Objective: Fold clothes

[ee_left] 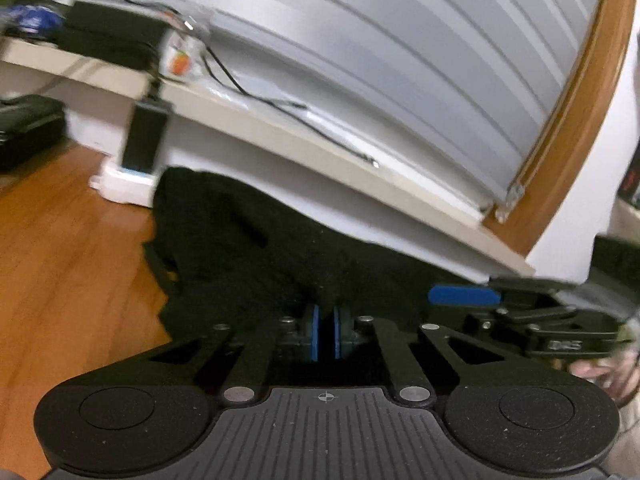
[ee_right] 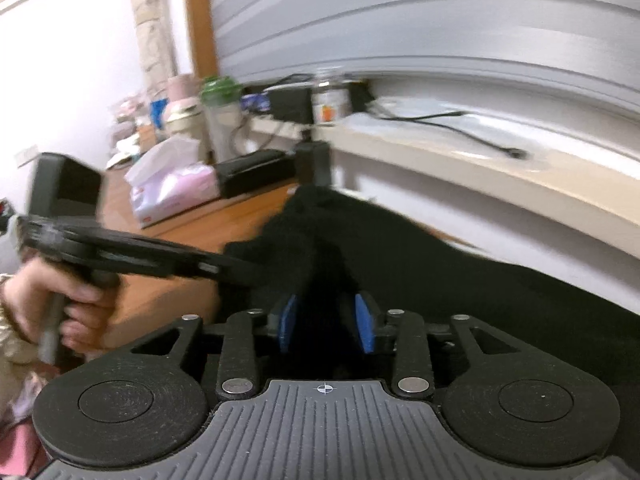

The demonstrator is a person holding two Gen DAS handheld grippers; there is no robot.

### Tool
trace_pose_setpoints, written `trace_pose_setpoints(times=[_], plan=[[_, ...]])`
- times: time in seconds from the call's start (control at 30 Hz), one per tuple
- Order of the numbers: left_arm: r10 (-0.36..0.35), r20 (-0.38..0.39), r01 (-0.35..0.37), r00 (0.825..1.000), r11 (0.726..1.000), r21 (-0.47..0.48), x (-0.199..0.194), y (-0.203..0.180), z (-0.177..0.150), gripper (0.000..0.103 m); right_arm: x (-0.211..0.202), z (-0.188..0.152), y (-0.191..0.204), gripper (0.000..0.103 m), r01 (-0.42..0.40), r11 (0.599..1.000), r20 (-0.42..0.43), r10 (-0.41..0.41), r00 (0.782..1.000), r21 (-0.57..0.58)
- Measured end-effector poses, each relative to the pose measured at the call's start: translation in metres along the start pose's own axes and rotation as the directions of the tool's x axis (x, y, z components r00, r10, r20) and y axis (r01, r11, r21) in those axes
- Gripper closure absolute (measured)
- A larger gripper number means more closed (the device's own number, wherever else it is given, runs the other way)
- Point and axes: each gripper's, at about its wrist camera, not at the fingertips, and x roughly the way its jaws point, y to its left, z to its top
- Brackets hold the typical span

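Note:
A black garment (ee_left: 256,248) lies bunched on the wooden floor against a white ledge. My left gripper (ee_left: 326,334) is shut on the garment's near edge, its blue pads almost touching with dark cloth between them. In the right wrist view the same garment (ee_right: 440,264) spreads to the right, and a thick ridge of it runs into my right gripper (ee_right: 326,320). That gripper's blue pads stand partly apart, pressed on the bunch. The left gripper (ee_right: 240,270), held by a hand (ee_right: 76,304), reaches into the cloth from the left. A blue pad of the right gripper (ee_left: 464,295) shows beside the left one.
A white ledge (ee_left: 320,136) with a black cable (ee_right: 460,128) runs under a grey shutter (ee_left: 400,40). A tissue pack (ee_right: 172,188), bottles (ee_right: 220,120), a black box (ee_right: 256,172) and a dark stand (ee_left: 144,140) sit at the far left. Wooden floor (ee_left: 72,260) lies to the left.

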Motion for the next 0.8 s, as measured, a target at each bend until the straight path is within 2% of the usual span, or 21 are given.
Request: trace_pose_setpoints(times=[0.1, 0.2, 0.27, 0.4, 0.53, 0.6, 0.7, 0.8], plan=[[0.026, 0.006, -0.026, 1.0, 1.0, 0.001, -0.055, -0.011, -0.003, 0.097, 0.002, 0.0, -0.019, 0.068, 0.047, 0.999, -0.011, -0.047, 0.999, 0.019], [0.087, -0.016, -0.087, 0.996, 0.996, -0.015, -0.099, -0.007, -0.015, 0.098, 0.021, 0.003, -0.026, 0.062, 0.024, 1.0, -0.058, -0.023, 0.998, 0.007], [0.123, -0.037, -0.124, 0.992, 0.992, -0.033, -0.12, -0.002, -0.026, 0.098, 0.041, 0.006, -0.017, 0.061, 0.04, 0.998, -0.081, -0.044, 0.996, -0.052], [0.163, -0.083, -0.17, 0.983, 0.982, -0.077, -0.128, 0.012, -0.05, 0.098, 0.079, 0.023, 0.004, 0.061, -0.003, 0.994, -0.095, -0.007, 0.995, -0.105], [0.155, -0.066, -0.161, 0.986, 0.982, -0.096, -0.125, 0.019, -0.055, 0.098, 0.115, 0.038, 0.032, 0.053, -0.068, 0.982, -0.109, 0.05, 0.993, -0.176], [0.15, -0.062, -0.155, 0.987, 0.984, -0.085, -0.124, 0.02, -0.054, 0.098, 0.132, 0.043, 0.041, 0.053, -0.062, 0.976, -0.128, 0.035, 0.991, -0.21], [0.152, -0.07, -0.157, 0.986, 0.985, -0.073, -0.123, 0.02, -0.057, 0.096, 0.141, 0.056, 0.051, 0.053, -0.018, 0.966, -0.069, 0.0, 0.998, -0.258], [0.142, -0.06, -0.147, 0.988, 0.985, -0.087, -0.122, 0.023, -0.059, 0.093, 0.149, 0.077, 0.044, 0.042, -0.036, 0.972, -0.042, 0.027, 0.999, -0.23]])
